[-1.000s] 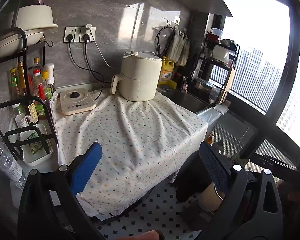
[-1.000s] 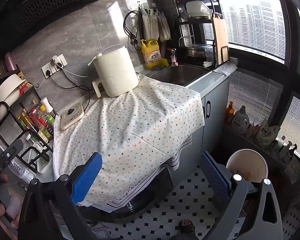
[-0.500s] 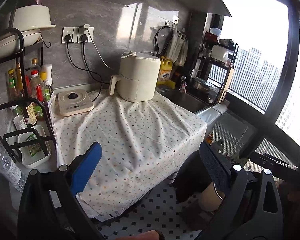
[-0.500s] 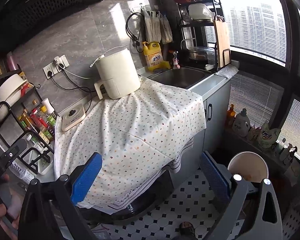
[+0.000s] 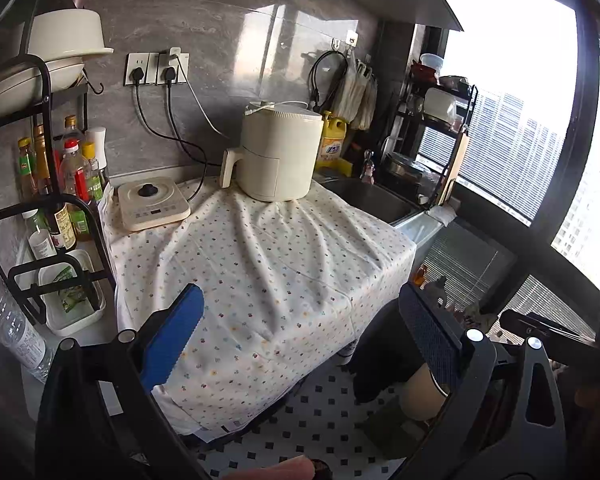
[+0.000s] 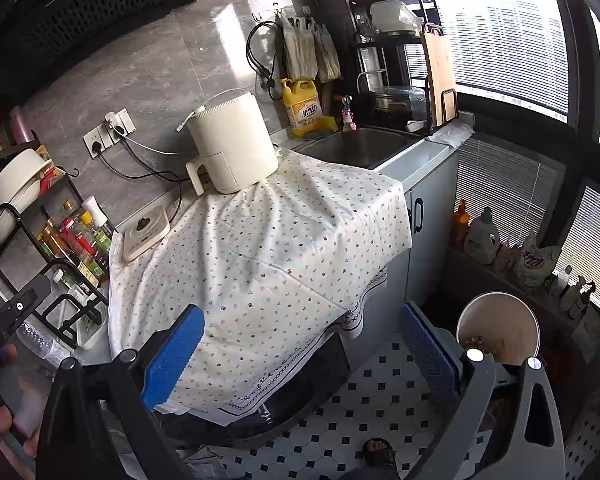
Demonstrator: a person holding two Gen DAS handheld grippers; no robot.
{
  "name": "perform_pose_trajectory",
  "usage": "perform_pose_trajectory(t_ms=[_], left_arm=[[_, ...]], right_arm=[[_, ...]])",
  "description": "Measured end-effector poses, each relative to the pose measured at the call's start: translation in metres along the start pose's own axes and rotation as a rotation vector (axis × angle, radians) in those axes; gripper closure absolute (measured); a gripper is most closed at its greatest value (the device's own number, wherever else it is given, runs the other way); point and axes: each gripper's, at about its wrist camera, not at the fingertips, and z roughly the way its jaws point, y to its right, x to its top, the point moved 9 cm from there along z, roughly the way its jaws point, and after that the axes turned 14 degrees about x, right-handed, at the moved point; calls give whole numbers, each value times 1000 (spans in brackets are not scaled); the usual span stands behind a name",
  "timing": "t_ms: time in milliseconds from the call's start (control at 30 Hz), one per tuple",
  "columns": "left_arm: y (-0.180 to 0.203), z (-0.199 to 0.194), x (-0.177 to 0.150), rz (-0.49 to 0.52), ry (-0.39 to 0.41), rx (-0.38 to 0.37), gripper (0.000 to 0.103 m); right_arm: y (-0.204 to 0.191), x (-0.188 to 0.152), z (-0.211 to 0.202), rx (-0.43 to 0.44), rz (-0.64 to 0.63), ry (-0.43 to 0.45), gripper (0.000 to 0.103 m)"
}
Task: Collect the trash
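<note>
Both views have edged closer to the counter (image 5: 260, 264); left gripper (image 5: 300, 332) and right gripper (image 6: 300, 348) jaws gape wide, empty. Trash seemingly absent; scan toward the bin (image 6: 498, 328).

Both wrist views toward cloth-covered counter (image 5: 268, 264)

We note a grey marble-look tiled wall (image 5: 204, 20) behind a counter under a white dotted cloth (image 5: 268, 264), a black-and-white diamond-tiled floor (image 6: 340, 420), and tall black-framed windows (image 6: 508, 36) admitting strong daylight
</note>
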Motion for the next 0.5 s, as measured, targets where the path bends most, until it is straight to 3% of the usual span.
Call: perform_pose_trajectory(t_ms=[500], left_arm=[[1,0,1,3,1,2,6]], right_arm=[[1,0,3,-16,-1,3,8]])
